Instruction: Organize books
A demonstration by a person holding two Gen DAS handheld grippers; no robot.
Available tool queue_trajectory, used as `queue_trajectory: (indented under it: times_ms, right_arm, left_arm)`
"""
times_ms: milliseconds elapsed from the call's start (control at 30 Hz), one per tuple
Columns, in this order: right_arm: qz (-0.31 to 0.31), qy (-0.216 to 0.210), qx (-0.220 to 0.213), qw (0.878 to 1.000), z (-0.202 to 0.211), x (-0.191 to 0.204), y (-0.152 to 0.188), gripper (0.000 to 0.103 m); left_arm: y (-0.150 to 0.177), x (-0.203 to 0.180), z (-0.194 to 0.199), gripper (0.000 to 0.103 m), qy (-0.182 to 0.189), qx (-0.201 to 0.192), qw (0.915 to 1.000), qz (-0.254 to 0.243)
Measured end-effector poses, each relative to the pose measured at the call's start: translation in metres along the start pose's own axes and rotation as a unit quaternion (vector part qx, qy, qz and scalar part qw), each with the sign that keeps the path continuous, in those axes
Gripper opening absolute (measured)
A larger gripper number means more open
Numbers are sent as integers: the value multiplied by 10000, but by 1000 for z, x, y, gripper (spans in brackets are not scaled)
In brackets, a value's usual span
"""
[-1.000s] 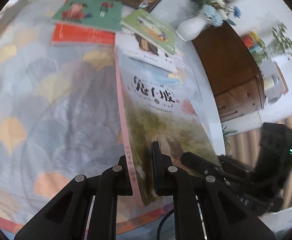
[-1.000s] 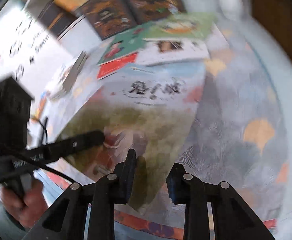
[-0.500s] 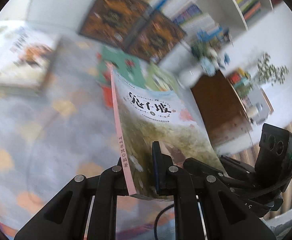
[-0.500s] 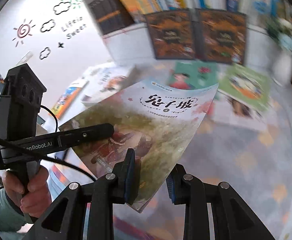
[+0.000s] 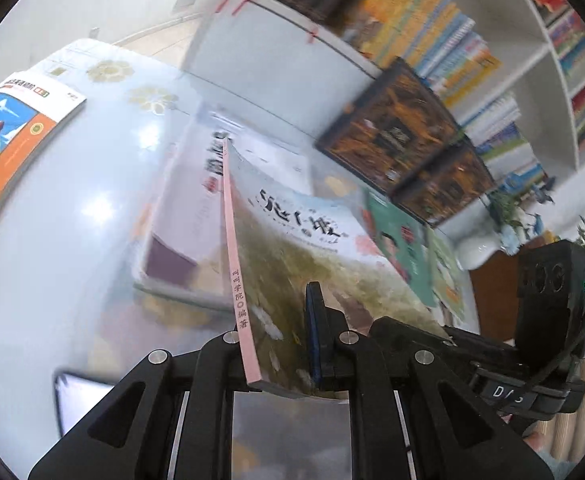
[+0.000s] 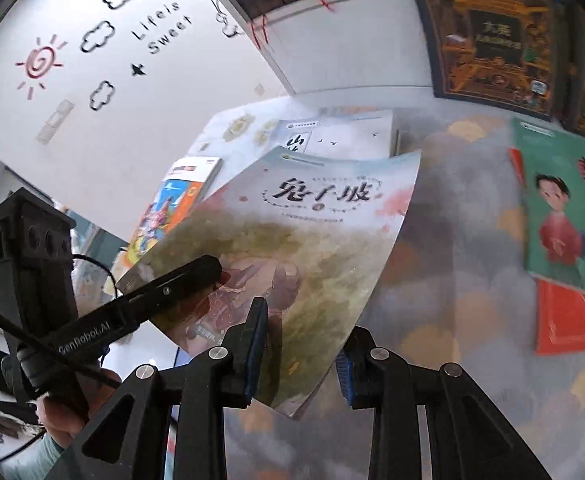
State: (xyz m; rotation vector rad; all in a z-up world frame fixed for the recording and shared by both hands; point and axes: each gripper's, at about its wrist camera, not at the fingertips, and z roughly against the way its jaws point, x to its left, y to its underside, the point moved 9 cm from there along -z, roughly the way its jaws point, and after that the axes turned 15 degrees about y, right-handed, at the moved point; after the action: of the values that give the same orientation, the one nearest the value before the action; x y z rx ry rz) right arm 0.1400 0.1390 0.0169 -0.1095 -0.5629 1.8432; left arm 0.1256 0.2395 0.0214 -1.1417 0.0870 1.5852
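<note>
Both grippers hold one soft-cover book (image 5: 292,248) above the table; it has a pale blue and olive cover with black characters and a pink spine. My left gripper (image 5: 276,340) is shut on its spine edge. In the right wrist view the same book (image 6: 312,232) hangs tilted. My right gripper (image 6: 300,344) grips its near corner, one pad on the cover, and its jaws are opening slightly. The left gripper's finger (image 6: 180,280) lies on the cover's left side. A stack of books (image 5: 196,216) lies just beyond the held book.
An orange and blue book (image 5: 8,136) lies at the table's left end. A green book (image 6: 560,208) and a red book (image 6: 572,320) lie flat on the right. Two dark ornate volumes (image 5: 392,128) lean against a full bookshelf. A white vase (image 5: 476,248) stands by a wooden cabinet.
Both grippers have carried the book leftward across the table, away from the spread-out books and to the near side of the stack. The views have swung up to the shelf and wall.
</note>
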Motion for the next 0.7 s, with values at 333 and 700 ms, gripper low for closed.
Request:
queue_trajectory:
  times_ms: [333, 700]
  right_arm:
    - [-110, 440, 360, 9983, -47, 5, -24, 30]
    - [-572, 661, 440, 9952, -68, -9, -31, 31]
  left_arm:
    - [-27, 44, -23, 22, -657, 384, 9970, -147]
    - [-27, 64, -26, 22, -1144, 527, 9914, -364]
